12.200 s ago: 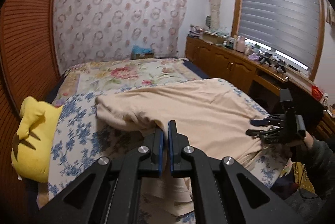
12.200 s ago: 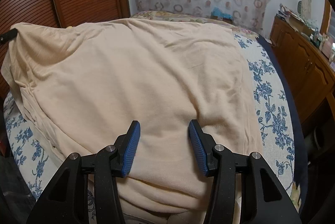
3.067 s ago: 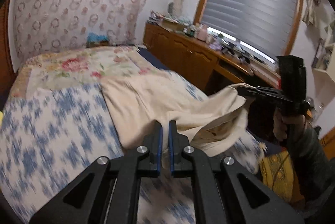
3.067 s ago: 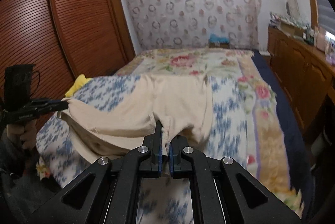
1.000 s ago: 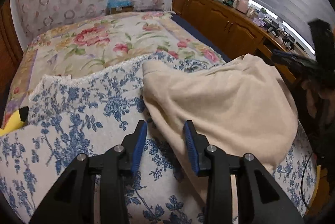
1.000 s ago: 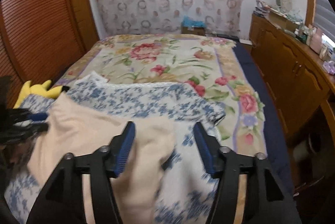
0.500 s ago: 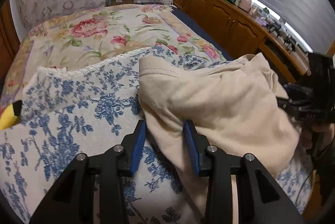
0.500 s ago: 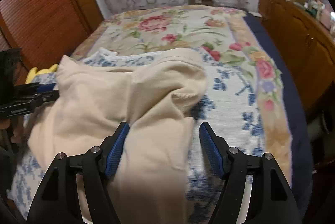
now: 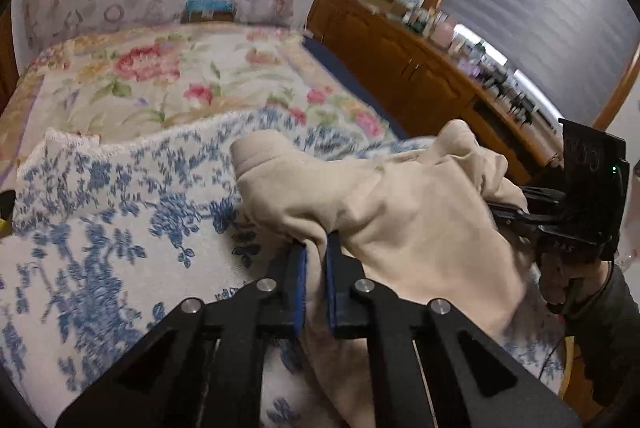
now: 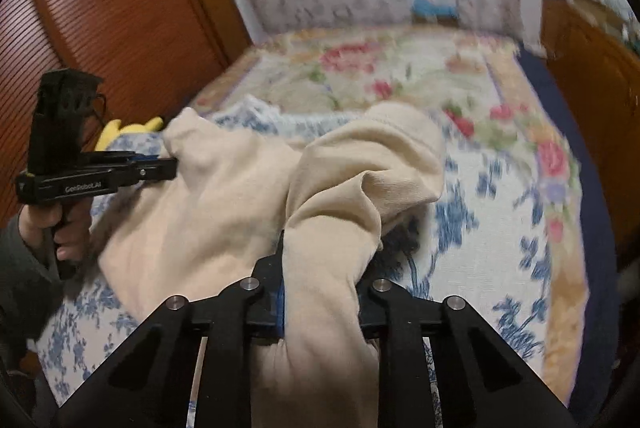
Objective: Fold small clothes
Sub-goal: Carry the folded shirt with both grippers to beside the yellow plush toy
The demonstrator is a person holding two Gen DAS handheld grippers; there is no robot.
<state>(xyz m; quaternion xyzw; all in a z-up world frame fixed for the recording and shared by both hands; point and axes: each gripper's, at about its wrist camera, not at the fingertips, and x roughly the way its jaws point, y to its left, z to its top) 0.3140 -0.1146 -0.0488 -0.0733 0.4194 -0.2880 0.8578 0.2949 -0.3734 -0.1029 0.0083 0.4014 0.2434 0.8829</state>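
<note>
- The cream garment (image 9: pixel 404 228) is lying bunched in the centre-right of the left wrist view, resting on the blue-flowered blanket (image 9: pixel 100 228) that is covering the near end of the bed (image 9: pixel 160 68).
- The left gripper (image 9: pixel 316 268) is just finishing closing; its fingers are pinching a thin fold of the garment at lower centre.
- The right gripper (image 10: pixel 320 292) is also just closing in; a thick roll of cloth is filling the gap between its fingers at lower centre of its own view.
- Risk, as I judge it: the left pinch is catching only an edge, so a lift may be pulling it free.
- The right bunch is looking several layers thick; lifting it may be dragging hidden layers and spoiling the fold.
- The blanket beneath is lying close to both grips and may be getting snagged.
</note>
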